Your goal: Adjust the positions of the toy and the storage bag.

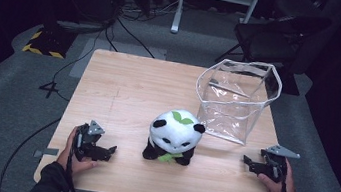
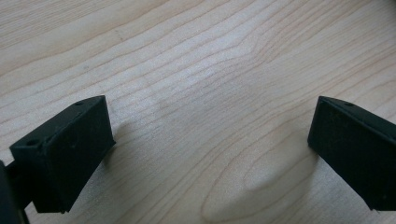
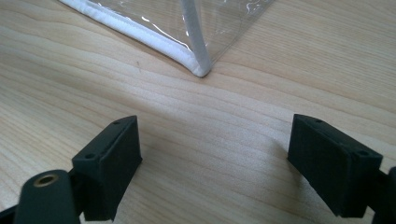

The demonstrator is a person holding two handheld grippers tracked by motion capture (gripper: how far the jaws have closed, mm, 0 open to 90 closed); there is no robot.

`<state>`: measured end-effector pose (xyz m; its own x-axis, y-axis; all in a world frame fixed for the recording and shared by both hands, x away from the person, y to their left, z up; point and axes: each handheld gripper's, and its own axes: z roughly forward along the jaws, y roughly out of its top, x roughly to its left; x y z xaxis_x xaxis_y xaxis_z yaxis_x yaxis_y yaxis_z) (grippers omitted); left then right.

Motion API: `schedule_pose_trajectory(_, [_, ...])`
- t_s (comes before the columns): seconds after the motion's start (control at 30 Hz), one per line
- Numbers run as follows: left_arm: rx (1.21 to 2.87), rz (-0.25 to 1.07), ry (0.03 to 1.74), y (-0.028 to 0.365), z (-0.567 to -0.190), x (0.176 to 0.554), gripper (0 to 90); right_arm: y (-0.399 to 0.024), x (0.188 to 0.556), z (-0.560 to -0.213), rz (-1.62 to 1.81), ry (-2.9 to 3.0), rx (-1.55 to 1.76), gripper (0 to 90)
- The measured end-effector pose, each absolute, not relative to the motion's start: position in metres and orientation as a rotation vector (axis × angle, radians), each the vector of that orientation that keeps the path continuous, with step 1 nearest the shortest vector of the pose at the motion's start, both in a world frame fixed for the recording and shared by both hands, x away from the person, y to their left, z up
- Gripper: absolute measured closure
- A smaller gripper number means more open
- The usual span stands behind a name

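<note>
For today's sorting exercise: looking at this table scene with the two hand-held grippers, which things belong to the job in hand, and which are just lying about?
Belonging to the job:
- panda plush toy, sitting mid-table
- clear bag, standing open behind it
- left gripper and right gripper, both open, holding nothing

Just lying about:
- black chair beyond the table
- floor cables
- yellow-and-black striped base
</note>
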<state>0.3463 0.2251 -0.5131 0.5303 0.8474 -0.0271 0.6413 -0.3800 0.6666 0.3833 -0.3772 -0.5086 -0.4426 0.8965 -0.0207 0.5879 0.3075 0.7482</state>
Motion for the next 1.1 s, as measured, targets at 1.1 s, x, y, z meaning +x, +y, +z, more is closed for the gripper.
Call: schedule_pose_trajectory(1.1, [2.230,0.382,0.948,0.179,-0.484,0.331,15.9,-0.377,0.384,-0.508,0.947,2.148,1.317,16.5])
